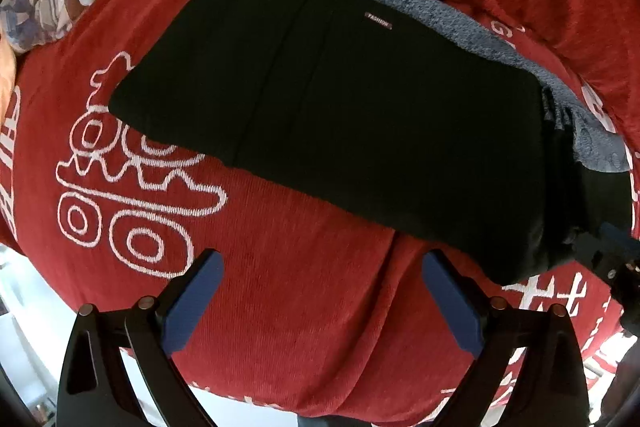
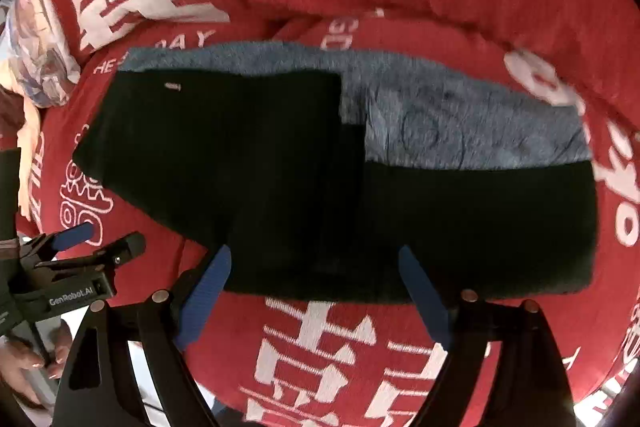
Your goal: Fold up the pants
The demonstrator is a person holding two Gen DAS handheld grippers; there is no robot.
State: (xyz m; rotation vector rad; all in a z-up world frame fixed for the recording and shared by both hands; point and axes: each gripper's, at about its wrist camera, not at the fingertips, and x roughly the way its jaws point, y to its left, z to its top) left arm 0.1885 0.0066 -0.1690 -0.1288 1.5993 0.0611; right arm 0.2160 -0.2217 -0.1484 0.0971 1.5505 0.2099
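Blue-padded fingers of both claws spread wide above folded black pants on a red blanket.

Left gripper (image 1: 322, 291) stands wide, nothing between its pads, over bare red blanket (image 1: 296, 267) just short of the pants' near edge. Right gripper (image 2: 314, 287) is also wide, gripping nothing; the near hem of the pants (image 2: 280, 167) shows between its 2 fingers. Pants lie toward 12 o'clock of both claws, over a grey-blue towel (image 2: 460, 123) that shows at 1 o'clock. A small tag (image 1: 378, 21) on the pants reads "FASHION". At 9 o'clock in the right view, the left claw's body reads "GenRobot.AI", a hand (image 2: 24, 363) beneath. Blanket lettering shows "THE" and "DAY" fragments.
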